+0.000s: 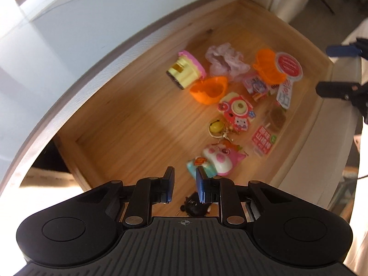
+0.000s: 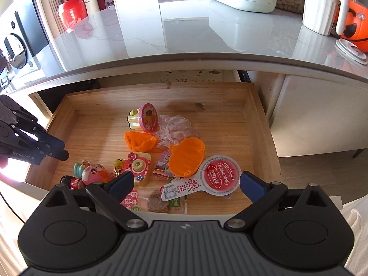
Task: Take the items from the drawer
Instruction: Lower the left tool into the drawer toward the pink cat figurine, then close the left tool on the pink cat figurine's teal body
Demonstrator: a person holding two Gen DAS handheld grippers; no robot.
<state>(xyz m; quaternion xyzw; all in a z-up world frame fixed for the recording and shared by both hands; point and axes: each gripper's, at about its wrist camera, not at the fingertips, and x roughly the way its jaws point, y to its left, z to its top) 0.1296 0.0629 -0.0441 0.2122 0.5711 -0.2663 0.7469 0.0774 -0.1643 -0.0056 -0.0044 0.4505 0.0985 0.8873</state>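
The wooden drawer point(image 2: 255, 124) stands pulled out under the grey countertop. In it lie a pink-and-yellow round toy point(image 2: 143, 116), two orange shell halves point(image 2: 139, 140) point(image 2: 186, 156), a pink toy camera point(image 2: 140, 168), a pink cat figure point(image 1: 220, 159), a small black-haired doll point(image 1: 195, 207) and a red-and-white paddle-shaped packet point(image 2: 216, 179). My right gripper point(image 2: 186, 182) is wide open above the drawer's front, over that packet, holding nothing. My left gripper point(image 1: 185, 184) hovers over the drawer's left front corner, its fingers a little apart and bare, with the doll below them.
A crumpled clear bag point(image 2: 176, 127), a yellow bell point(image 1: 215, 126) and flat snack packets point(image 1: 263, 141) also lie in the drawer. The countertop point(image 2: 184, 34) overhangs the drawer's back; on it stand a white jug point(image 2: 322, 7), an orange pumpkin bucket point(image 2: 354, 23) and a red bin point(image 2: 72, 11).
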